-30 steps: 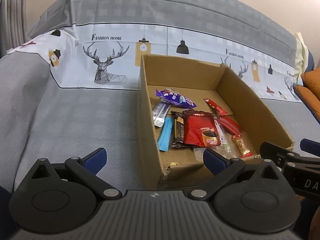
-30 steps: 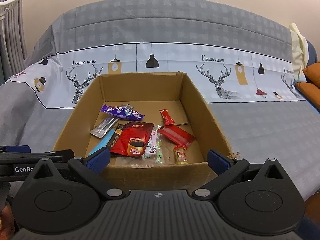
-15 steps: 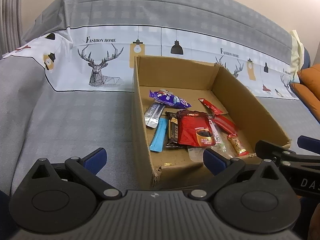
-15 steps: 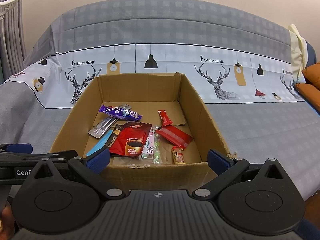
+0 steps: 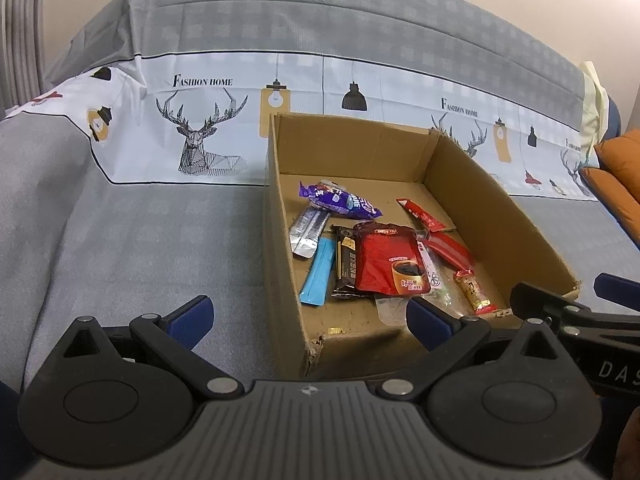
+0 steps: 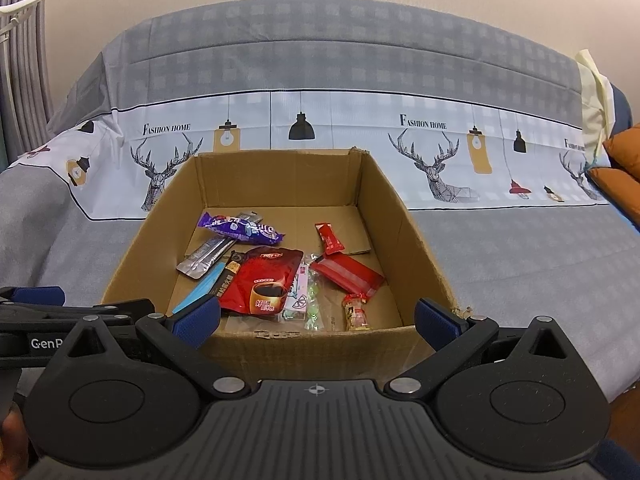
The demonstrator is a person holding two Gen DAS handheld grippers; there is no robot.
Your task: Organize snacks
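A home; sofa [image 6: 360,48] under printed cover, orange cushion [image 6: 624,160], curtain [image 6: 20,60]

The left gripper [image 5: 308,318] is made of black plastic, with two round black parts at 7 and 5 o'clock. Blue pads [image 5: 191,317] are seen on its fingers. Silver screws and a ribbed grey middle are seen. The right gripper [image 6: 316,318] is built the same. White letters "GenR" are printed at 9 o'clock.

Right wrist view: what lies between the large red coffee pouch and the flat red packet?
A pink-and-white lemon-print packet and a clear bag of green candies lie between the red coffee pouch and the flat red packet, seen in the right wrist view.
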